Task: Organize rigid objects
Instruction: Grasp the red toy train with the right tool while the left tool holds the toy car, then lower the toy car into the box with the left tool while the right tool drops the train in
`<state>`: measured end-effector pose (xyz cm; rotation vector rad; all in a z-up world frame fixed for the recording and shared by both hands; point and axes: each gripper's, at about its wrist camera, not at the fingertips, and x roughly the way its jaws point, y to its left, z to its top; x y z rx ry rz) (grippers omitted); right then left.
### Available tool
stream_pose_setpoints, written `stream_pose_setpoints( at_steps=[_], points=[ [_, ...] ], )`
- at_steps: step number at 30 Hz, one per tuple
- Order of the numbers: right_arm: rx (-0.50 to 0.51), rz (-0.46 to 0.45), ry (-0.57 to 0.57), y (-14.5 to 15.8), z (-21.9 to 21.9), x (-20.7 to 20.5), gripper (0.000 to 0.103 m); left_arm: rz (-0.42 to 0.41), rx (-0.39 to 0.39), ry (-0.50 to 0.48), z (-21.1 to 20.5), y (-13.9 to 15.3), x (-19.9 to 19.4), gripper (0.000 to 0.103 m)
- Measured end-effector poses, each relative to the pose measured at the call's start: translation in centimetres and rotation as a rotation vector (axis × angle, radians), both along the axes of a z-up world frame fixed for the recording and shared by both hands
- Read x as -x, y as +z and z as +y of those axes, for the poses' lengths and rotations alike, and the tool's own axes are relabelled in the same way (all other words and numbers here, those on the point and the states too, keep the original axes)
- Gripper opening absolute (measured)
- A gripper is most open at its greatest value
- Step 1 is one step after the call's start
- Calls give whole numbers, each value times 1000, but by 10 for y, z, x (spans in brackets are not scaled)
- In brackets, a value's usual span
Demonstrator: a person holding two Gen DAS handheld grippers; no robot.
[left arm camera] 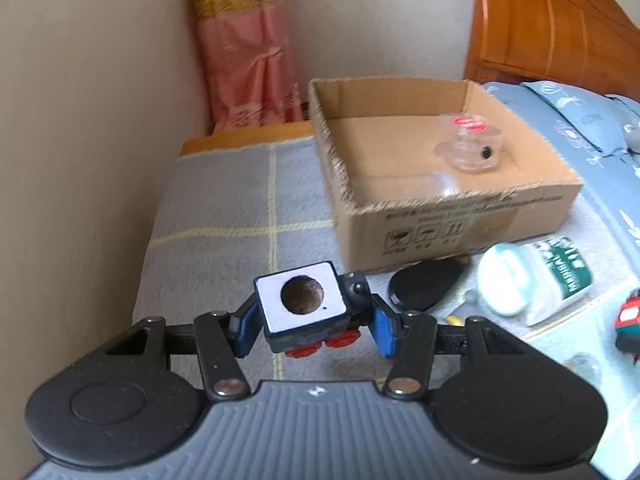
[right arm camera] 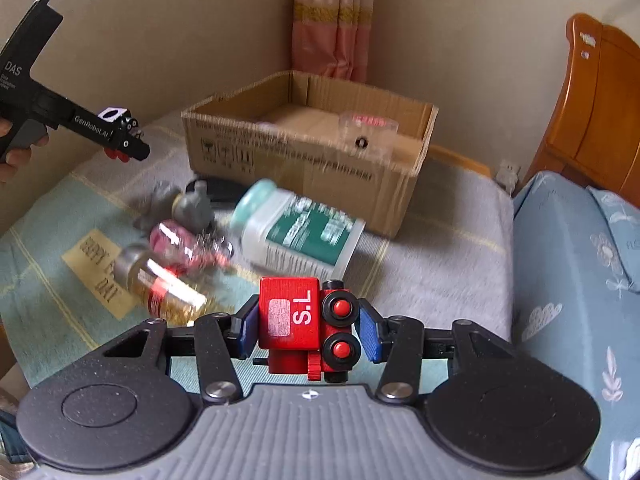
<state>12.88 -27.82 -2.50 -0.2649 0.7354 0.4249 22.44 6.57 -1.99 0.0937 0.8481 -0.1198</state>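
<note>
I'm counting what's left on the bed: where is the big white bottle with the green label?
The white bottle lies on its side on the blanket, just in front of the cardboard box, right of the small glass bottles.

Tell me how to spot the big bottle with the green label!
Find the open cardboard box on the bed. Just in front of it, a white bottle lies on its side on the blanket. It is the biggest bottle there, with a pale mint cap and green label; the smaller glass bottles beside it are see-through.

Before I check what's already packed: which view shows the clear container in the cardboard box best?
The left wrist view: it looks down into the cardboard box, so the clear container with its red label shows whole. In the right wrist view it is blurred and partly behind the box wall.
</note>
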Motion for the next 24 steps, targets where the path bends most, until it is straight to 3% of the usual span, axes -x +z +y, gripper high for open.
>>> stream_pose_setpoints(
  at_steps=[13, 20, 21, 23, 24],
  points=[
    [-38, -113, 41, 63, 9, -66, 54, -49, 22, -155, -40, 52, -62, 54],
    [-39, -127, 21, 73, 22, -120, 55, -76, -2, -150, -60, 63, -108, 54],
    [-46, -136, 10, 73, 22, -125, 58, -75, -4, -153, -62, 63, -114, 54],
    [-69, -130, 8, 74, 20, -132, 89, -74, -10, -152, -64, 62, -124, 54],
    [-85, -131, 7, 74, 19, -132, 92, -68, -13, -155, -65, 61, -129, 54]
  ],
)
